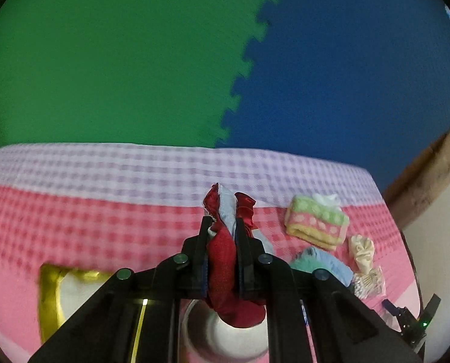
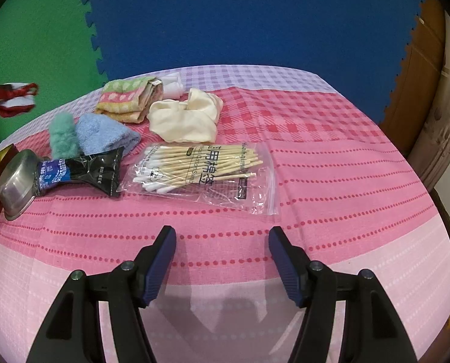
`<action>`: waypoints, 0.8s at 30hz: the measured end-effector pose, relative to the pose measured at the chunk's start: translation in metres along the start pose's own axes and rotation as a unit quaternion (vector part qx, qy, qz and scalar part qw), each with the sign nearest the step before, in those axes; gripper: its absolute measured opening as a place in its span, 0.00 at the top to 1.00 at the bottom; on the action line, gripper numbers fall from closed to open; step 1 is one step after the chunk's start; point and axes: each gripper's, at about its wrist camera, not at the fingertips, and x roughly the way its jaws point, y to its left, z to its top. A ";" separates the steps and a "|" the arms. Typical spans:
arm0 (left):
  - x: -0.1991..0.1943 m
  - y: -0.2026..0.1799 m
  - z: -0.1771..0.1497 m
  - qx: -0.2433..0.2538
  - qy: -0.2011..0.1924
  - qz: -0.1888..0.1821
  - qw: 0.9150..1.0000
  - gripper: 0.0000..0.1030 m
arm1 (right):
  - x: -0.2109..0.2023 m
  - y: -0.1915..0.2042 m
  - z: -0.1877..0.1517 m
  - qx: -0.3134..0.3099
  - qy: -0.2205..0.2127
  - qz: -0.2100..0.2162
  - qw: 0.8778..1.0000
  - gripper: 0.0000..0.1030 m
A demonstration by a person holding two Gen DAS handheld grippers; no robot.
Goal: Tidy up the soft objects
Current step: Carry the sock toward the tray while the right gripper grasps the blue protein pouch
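left gripper (image 1: pixel 221 227) clamping red cloth (image 1: pixel 225 260), hanging directly over bowl (image 1: pixel 225 335); right gripper (image 2: pixel 221 242) gaping, empty, cream cloth (image 2: pixel 185 118) lying far ahead, slightly left.

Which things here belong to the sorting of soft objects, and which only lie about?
Belong to the job:
- red and white cloth, gripped by the left claw
- striped towel
- cream cloth
- blue cloth
- green fluffy cloth

Lie about:
- bag of cotton swabs
- black tube
- metal dish
- the right claw, open, holds nothing
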 end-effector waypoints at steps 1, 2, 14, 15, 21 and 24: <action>-0.012 0.004 -0.006 -0.004 -0.008 0.007 1.000 0.89 | 0.000 0.000 0.000 -0.001 0.000 0.000 1.000 0.37; -0.021 0.007 -0.011 -0.008 -0.013 0.011 1.000 0.89 | -0.001 0.001 -0.001 -0.001 0.000 -0.001 1.000 0.37; -0.119 0.032 -0.112 -0.086 -0.030 -0.004 0.996 0.88 | -0.010 0.006 -0.004 -0.034 -0.018 0.062 0.997 0.37; -0.124 0.031 -0.119 -0.085 -0.032 -0.004 0.996 0.88 | -0.011 0.008 -0.005 -0.042 -0.019 0.074 0.996 0.37; -0.152 0.029 -0.157 -0.103 -0.029 -0.020 0.994 0.88 | -0.020 0.014 -0.007 -0.077 -0.013 0.144 0.987 0.37; -0.157 0.030 -0.168 -0.113 -0.025 -0.024 0.993 0.88 | -0.026 0.030 -0.001 -0.125 -0.008 0.158 0.980 0.37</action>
